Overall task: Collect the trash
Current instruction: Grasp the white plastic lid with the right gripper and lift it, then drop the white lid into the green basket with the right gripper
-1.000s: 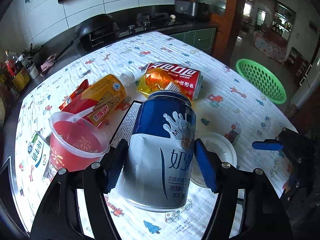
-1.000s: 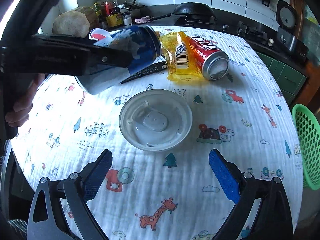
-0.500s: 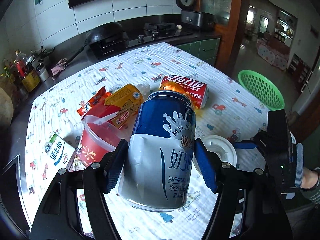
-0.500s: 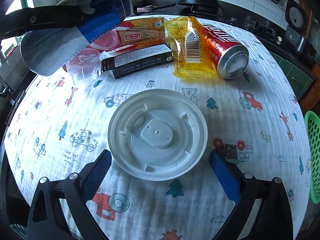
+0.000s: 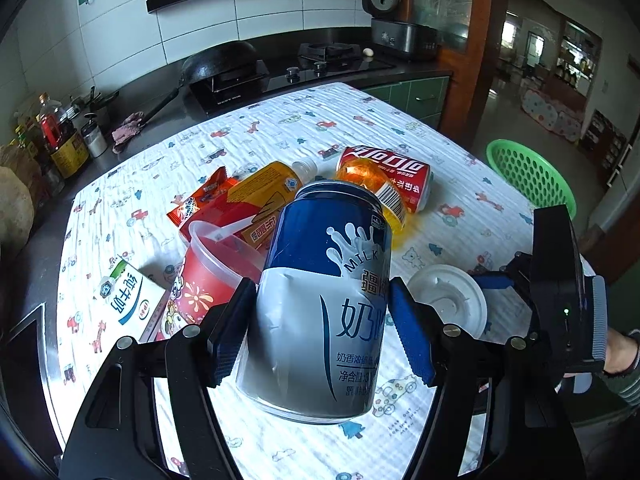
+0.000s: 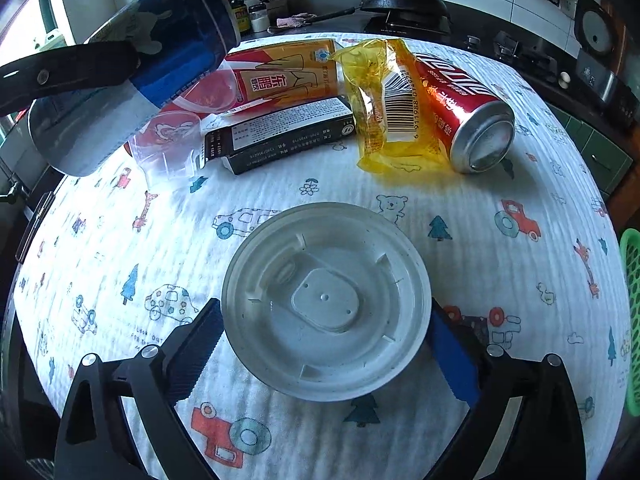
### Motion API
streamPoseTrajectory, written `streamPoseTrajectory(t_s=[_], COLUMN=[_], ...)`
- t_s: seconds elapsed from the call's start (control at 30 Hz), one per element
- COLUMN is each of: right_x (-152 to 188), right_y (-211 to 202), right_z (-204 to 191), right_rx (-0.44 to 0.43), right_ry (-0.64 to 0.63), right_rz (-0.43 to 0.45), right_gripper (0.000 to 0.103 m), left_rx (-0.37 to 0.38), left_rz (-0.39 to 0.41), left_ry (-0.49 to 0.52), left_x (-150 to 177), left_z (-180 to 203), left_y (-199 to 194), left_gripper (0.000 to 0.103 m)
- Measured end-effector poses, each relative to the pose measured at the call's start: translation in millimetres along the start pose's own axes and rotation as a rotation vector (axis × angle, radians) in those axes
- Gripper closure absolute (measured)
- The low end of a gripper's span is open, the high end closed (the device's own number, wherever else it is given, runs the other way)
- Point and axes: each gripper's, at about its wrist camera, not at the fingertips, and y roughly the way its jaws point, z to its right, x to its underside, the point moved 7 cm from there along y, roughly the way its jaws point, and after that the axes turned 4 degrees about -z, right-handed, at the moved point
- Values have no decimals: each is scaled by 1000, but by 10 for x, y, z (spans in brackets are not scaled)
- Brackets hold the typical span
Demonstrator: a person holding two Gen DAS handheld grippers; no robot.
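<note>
My left gripper is shut on a blue and white milk can and holds it well above the table; the can also shows in the right wrist view. My right gripper is open, its pads on either side of a white plastic lid lying on the tablecloth; the lid also shows in the left wrist view. A green basket sits off the table's far right.
On the table lie a red cola can, a yellow wrapper, a dark box, an orange bottle, a red cup, a red snack packet and a milk carton. A stove and wok stand behind.
My left gripper has risen higher with the milk can. My right gripper has moved forward and down until its pads flank the white lid.
</note>
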Motion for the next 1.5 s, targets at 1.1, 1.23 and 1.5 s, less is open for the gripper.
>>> streamPoseTrajectory(t_s=[1.1,1.23,1.5], right_x=[541,680,942], right_y=[-1406,-1552,-1590], right_z=[1969,2522,3404], right_rx=[266,309,359], right_ry=[333,418,557], right_rz=[153,154,137], right_gripper=[14,14,13], left_rx=[151,170,190], left_rz=[6,4,-17], left_ry=[140,155,164], left_x=[-576,-700,-858], left_z=[1271,1465,1714], left_y=[295,379,553], left_gripper=[37,37,37])
